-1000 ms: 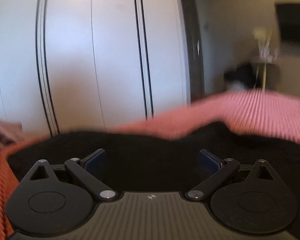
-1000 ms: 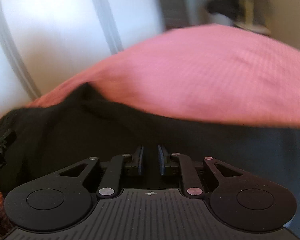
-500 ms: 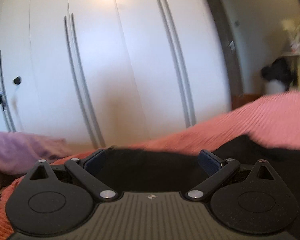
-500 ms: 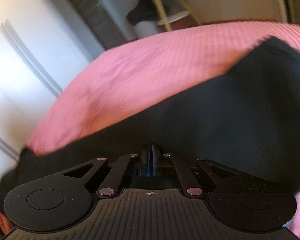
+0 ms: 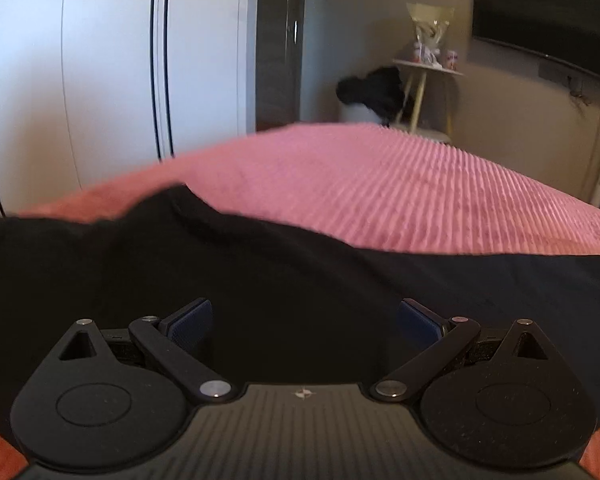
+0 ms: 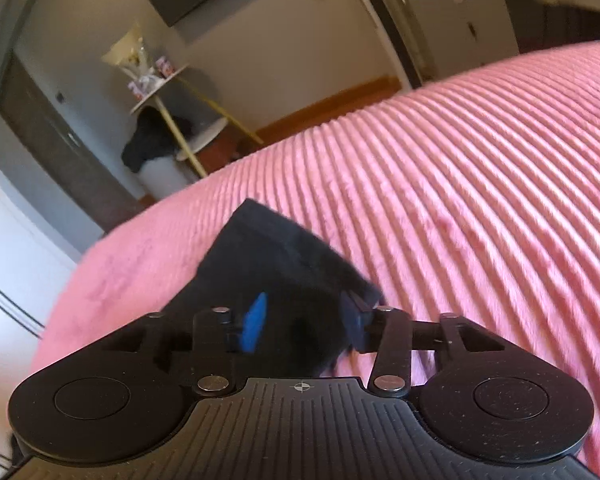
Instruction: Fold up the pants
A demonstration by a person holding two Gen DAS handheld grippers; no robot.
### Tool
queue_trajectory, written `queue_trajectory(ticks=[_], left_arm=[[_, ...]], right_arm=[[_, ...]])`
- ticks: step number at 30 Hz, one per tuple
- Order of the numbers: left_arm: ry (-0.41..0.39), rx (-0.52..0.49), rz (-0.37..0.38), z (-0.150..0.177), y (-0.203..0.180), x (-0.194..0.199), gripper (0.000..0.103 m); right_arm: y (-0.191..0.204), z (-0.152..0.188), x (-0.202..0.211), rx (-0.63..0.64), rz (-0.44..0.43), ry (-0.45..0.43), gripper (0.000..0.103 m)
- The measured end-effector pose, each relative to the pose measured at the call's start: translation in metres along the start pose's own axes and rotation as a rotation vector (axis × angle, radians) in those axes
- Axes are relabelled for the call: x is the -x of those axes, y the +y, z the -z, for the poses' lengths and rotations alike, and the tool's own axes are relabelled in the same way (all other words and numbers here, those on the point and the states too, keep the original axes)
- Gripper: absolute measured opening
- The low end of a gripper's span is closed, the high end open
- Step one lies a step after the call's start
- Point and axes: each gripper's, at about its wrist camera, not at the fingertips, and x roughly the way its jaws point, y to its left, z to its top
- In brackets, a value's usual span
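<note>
Black pants (image 5: 284, 272) lie spread on a pink ribbed bedspread (image 5: 400, 184). My left gripper (image 5: 304, 320) is open, low over the black fabric, with nothing between its blue pads. In the right wrist view an end of the pants (image 6: 284, 248) lies on the bedspread (image 6: 480, 184), reaching between the fingers. My right gripper (image 6: 306, 320) is open, its blue pads (image 6: 254, 322) apart on either side of the cloth.
White wardrobe doors (image 5: 100, 60) stand beyond the bed at left. A dark door (image 5: 278, 40), a small side table (image 5: 428, 76) with a dark garment and a wall TV (image 5: 540, 32) are at the far side. A grey cabinet (image 6: 460, 20) stands at right.
My right gripper was shut on the pants and has opened; it has swung toward the pants' end. My left gripper stayed open and turned to the right over the fabric.
</note>
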Motion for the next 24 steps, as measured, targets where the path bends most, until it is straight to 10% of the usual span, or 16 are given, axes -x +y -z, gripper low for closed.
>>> queue_trajectory(ticks=[8,17,21,24], left_arm=[[0.108,0.108,-0.156,0.011,0.033,-0.027,0.099],[0.1,0.117,-0.207,0.013,0.042,-0.03,0.099],[0.097,0.121,-0.207,0.01,0.039,-0.03,0.099],[0.086,0.126,-0.194,0.009,0.038,-0.028,0.099]], right_arm=[[-0.02,0.008,0.003,-0.131,0.092,-0.01,0.055],[-0.038,0.009,-0.022,-0.275,-0.038,0.008,0.053],[-0.029,0.009,-0.013,-0.258,-0.025,-0.039,0.019],[-0.026,0.012,-0.005,-0.21,-0.041,-0.072,0.018]])
